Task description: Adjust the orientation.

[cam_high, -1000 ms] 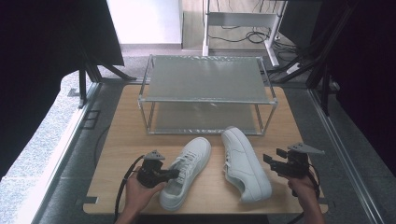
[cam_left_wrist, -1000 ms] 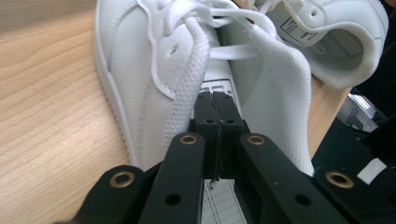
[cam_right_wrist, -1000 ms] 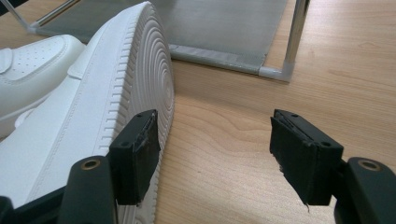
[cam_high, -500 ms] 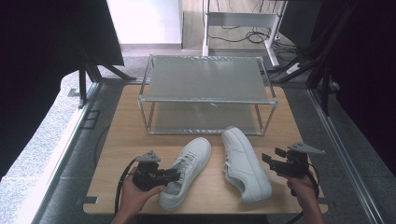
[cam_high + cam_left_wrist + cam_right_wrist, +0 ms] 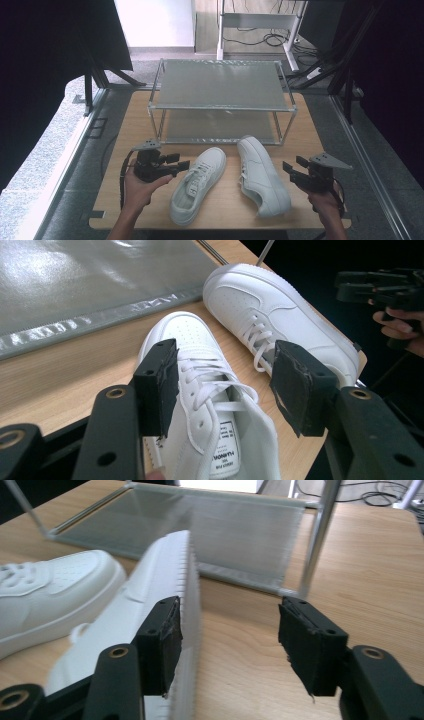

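Now both shoes lie near the front edge of the table (image 5: 125,130), likely waiting to go on the rack. The left gripper (image 5: 181,164) floats just over the left shoe (image 5: 196,183), its jaws spread wide after just opening, with the laces under them but not pinched. The right gripper (image 5: 291,171) sits by the right shoe (image 5: 262,175), which leans on its side; its jaws have just been closing a little but stand apart and hold nothing. Both hands point in toward the shoes. Farther back stands the metal rack (image 5: 222,85), near the far edge
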The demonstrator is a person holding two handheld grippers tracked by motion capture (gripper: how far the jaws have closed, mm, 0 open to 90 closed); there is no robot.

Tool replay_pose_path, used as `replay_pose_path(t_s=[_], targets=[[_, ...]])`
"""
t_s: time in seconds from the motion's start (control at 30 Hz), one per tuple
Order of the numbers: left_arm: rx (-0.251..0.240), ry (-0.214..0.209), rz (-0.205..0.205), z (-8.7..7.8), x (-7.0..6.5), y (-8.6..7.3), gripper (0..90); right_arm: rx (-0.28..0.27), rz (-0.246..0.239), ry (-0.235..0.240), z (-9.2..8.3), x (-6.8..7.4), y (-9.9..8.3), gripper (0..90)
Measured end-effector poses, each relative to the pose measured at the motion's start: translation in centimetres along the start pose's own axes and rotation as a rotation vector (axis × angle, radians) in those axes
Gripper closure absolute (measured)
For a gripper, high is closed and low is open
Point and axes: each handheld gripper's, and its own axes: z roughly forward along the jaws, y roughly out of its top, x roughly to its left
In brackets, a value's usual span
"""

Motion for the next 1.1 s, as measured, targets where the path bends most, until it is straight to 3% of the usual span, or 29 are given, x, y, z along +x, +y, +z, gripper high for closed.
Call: replay_pose_path(t_s=[0.23, 0.27, 0.47, 0.53, 0.57, 0.73, 0.97, 1.0, 1.1], targets=[[0.012, 0.015, -0.009, 0.5, 0.7, -1.4, 44.3, 0.02, -0.037, 0.073, -0.3, 1.7, 0.3, 55.9], [0.017, 0.02, -0.018, 0.6, 1.0, -1.6, 43.6, 0.031, -0.059, 0.106, -0.4, 2.4, 0.3, 60.6], [0.023, 0.029, -0.025, 0.7, 1.6, -1.8, 42.1, 0.071, -0.111, 0.176, -0.1, 4.8, 0.2, 74.4], [0.026, 0.03, -0.033, 0.7, 1.9, -2.0, 41.7, 0.119, -0.158, 0.225, 0.6, 6.4, 0.0, 81.9], [0.026, 0.03, -0.033, 0.7, 1.9, -2.0, 41.5, 0.119, -0.158, 0.225, 0.6, 6.4, 0.0, 81.9], [0.027, 0.024, -0.049, 0.5, 2.3, -2.3, 41.0, 0.223, -0.262, 0.286, 1.6, 9.1, -1.6, 88.1], [0.026, 0.018, -0.06, 0.4, 2.6, -2.4, 40.9, 0.278, -0.27, 0.283, 1.9, 9.2, -3.7, 89.2], [0.032, 0.016, -0.061, 0.6, 2.6, -2.4, 40.6, 0.258, -0.233, 0.311, 1.6, 8.8, -4.2, 89.6], [0.044, 0.019, -0.066, 0.8, 2.7, -2.5, 40.6, 0.229, -0.214, 0.325, 1.1, 8.1, -4.3, 90.0]])
